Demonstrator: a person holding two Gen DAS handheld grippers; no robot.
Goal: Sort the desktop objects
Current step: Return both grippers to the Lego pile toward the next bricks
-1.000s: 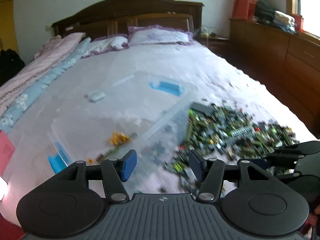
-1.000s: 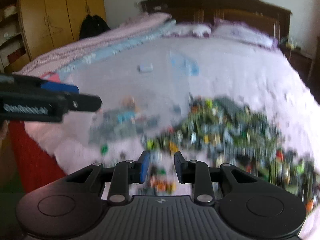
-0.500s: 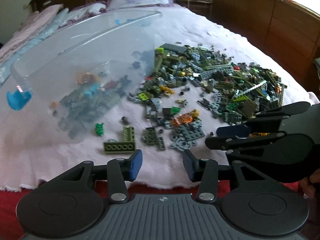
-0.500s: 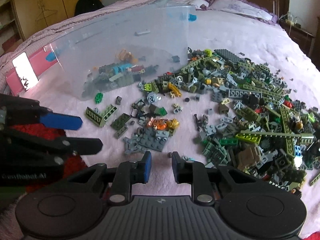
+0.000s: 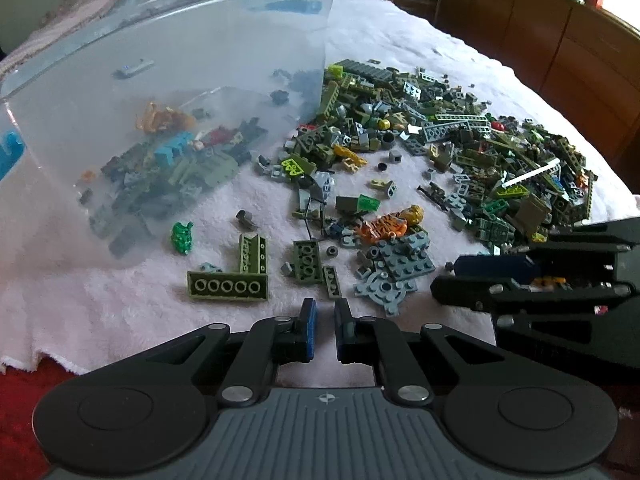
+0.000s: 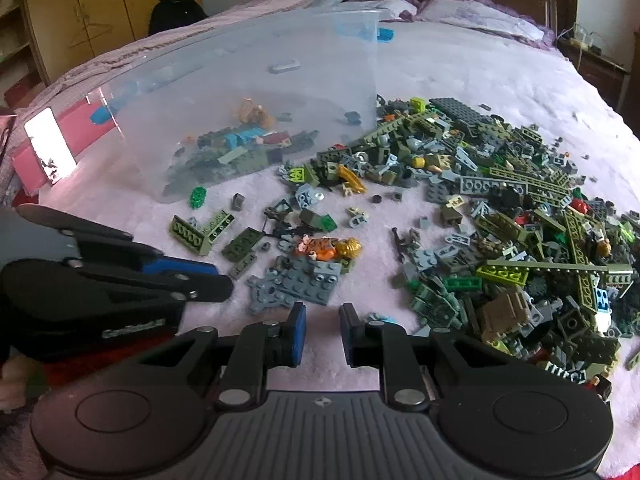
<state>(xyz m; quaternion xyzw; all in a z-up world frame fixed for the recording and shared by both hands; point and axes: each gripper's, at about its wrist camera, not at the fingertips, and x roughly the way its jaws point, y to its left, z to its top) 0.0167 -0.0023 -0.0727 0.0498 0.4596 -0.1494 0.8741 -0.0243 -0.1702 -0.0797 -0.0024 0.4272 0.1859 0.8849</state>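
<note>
Two grippers hover low over the near edge of a bed spread with a pale pink blanket [image 5: 120, 304]. The left gripper [image 5: 323, 322] has its blue pads drawn to a narrow gap with nothing between them; the right gripper [image 6: 322, 330] stands a little wider, a narrow gap too, and also holds nothing. Each shows in the other's view from the side, but there the tips overlap and I cannot read the gap. One clear bin [image 5: 168, 92] sits on the left, and its cloudy wall blurs the bricks inside: one orange lump, one light blue piece and one dark red piece stand out, the rest is a grey-green smear. To the right of the bin lies one big brick heap [image 6: 520, 220], mostly olive, grey and dark green, far too dense to count, and its right edge is cut off in the right wrist view. Between heap and grippers the loose pieces can be counted: one olive beam [image 5: 227, 287] with five holes, one olive plate [image 5: 307, 261], one bright green leaf piece [image 5: 182, 236], one orange tiger figure [image 5: 386, 225] with a gold part touching it, one grey studded plate [image 5: 408, 258] overlapping one grey round-hubbed plate [image 5: 385, 289]. One pink box [image 6: 52, 148] shows at far left behind the bin, partly hidden. Two pillows [image 6: 480, 18] lie at the far headboard.
</note>
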